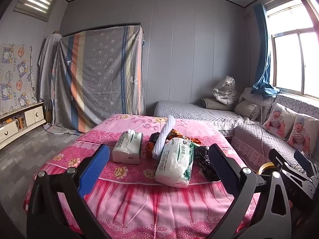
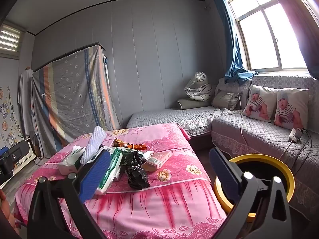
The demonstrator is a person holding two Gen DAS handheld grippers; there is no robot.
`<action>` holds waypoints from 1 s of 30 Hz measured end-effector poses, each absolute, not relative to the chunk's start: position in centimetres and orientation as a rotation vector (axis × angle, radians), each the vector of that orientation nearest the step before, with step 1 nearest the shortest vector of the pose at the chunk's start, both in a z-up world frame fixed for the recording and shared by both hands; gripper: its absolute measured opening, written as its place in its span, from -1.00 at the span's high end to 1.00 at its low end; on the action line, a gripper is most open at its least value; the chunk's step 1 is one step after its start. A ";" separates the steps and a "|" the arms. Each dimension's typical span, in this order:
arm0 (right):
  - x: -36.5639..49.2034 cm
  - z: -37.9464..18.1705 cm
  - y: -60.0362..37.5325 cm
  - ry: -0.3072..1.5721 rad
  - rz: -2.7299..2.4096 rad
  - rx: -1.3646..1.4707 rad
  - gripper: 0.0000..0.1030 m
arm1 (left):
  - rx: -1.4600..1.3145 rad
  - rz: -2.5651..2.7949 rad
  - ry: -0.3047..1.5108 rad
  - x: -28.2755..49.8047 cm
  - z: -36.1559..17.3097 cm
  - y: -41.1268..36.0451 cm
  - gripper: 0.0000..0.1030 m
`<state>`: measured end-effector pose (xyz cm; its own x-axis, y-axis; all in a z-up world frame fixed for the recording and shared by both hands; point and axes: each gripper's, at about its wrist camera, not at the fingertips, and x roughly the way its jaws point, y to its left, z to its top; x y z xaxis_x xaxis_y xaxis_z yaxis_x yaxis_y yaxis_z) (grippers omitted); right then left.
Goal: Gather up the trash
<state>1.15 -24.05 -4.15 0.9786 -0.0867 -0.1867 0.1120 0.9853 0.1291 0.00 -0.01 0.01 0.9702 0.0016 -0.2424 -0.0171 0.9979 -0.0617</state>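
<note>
left gripper [image 1: 159, 169]: jaws released, empty | right gripper [image 2: 159, 173]: jaws released, empty | risk: black bag [image 2: 136, 171] is limp, may slip before reaching bin [image 2: 279, 165]

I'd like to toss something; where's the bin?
The yellow-rimmed bin stands on the floor at the lower right of the right view, between the pink table and the grey sofa.

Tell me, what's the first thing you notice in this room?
The bright pink flowered cloth over the table in the middle grabs the eye, with a jumble on top: tissue packs, a crumpled black bag and orange wrappers. Beside the table's right edge stands a black bin with a yellow rim, and two baby-picture cushions sit on the grey sofa under the sunny window.
</note>
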 end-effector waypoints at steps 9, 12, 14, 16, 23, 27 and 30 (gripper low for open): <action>1.1 -3.9 -24.2 0.186 -0.100 0.150 -0.86 | -0.056 0.010 0.228 0.0 0.1 -0.3 -0.85; 0.9 -3.9 -24.1 0.186 -0.101 0.151 -0.86 | -0.056 0.009 0.227 0.0 0.1 -0.4 -0.85; 1.3 -4.0 -24.5 0.188 -0.100 0.153 -0.86 | -0.056 0.009 0.225 -0.1 0.1 -0.6 -0.85; 1.3 -4.0 -24.5 0.189 -0.100 0.154 -0.86 | -0.057 0.011 0.229 0.0 0.1 -0.3 -0.85; 1.3 -3.9 -24.5 0.192 -0.102 0.156 -0.86 | -0.057 0.012 0.230 0.0 0.0 -0.3 -0.85; 1.3 -3.8 -24.5 0.192 -0.102 0.156 -0.86 | -0.058 0.012 0.230 0.0 0.2 -0.3 -0.85; 1.4 -3.8 -24.5 0.193 -0.101 0.158 -0.86 | -0.057 0.012 0.231 -0.1 0.3 -0.3 -0.85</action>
<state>1.39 -24.54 -3.84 0.9763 -0.0846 -0.1990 0.1149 0.9826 0.1460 -0.06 -0.32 0.30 0.9734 0.0055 -0.2289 -0.0187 0.9983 -0.0554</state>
